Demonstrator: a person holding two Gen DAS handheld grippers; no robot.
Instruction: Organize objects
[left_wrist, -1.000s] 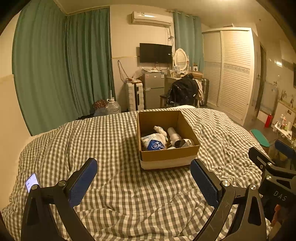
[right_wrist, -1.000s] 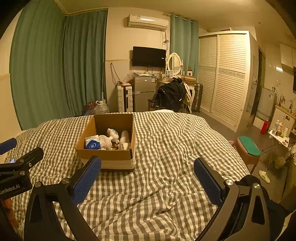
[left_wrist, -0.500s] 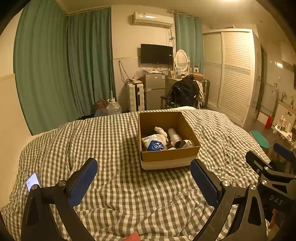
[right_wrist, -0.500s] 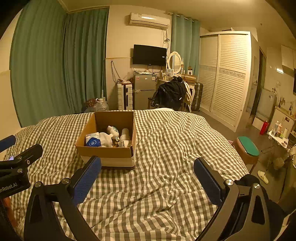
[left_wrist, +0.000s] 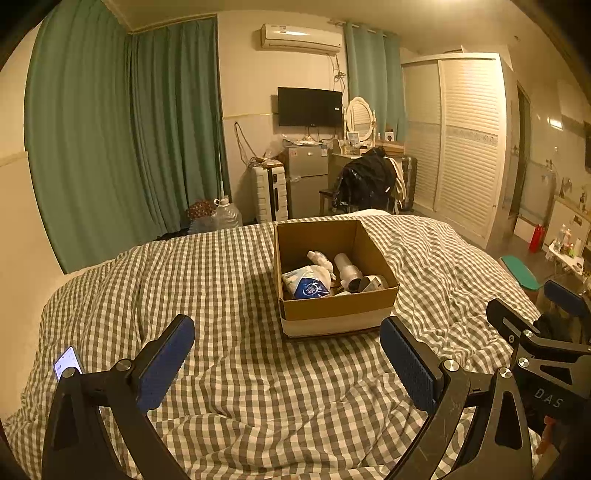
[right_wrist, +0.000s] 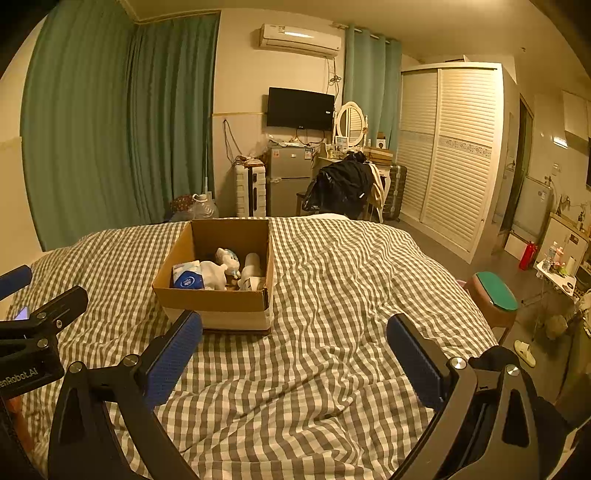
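Left gripper (left_wrist: 286, 354) spread wide, empty, right gripper (right_wrist: 293, 349) spread wide, empty, cardboard box (left_wrist: 334, 306) of assorted items sat mid checkered bedspread (left_wrist: 221, 280), phone (left_wrist: 67, 363) lay left.

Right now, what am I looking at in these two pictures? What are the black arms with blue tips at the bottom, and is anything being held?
Those are not robot arms. A person holds a two-finger gripping tool in each hand, and a wide-angle camera on each tool looks forward along its fingers. One picture comes from the left gripper, the other from the right gripper. The blue pieces are the pads on the fingers. Each tool also shows at the edge of the other's picture.

Both grippers are open and hold nothing. They hover above a bed with a checked cover. On it stands an open cardboard box holding a blue-and-white pack, a white soft toy and a pale cylinder, among other items too jumbled to name. A phone with a lit screen lies on the cover to the left.
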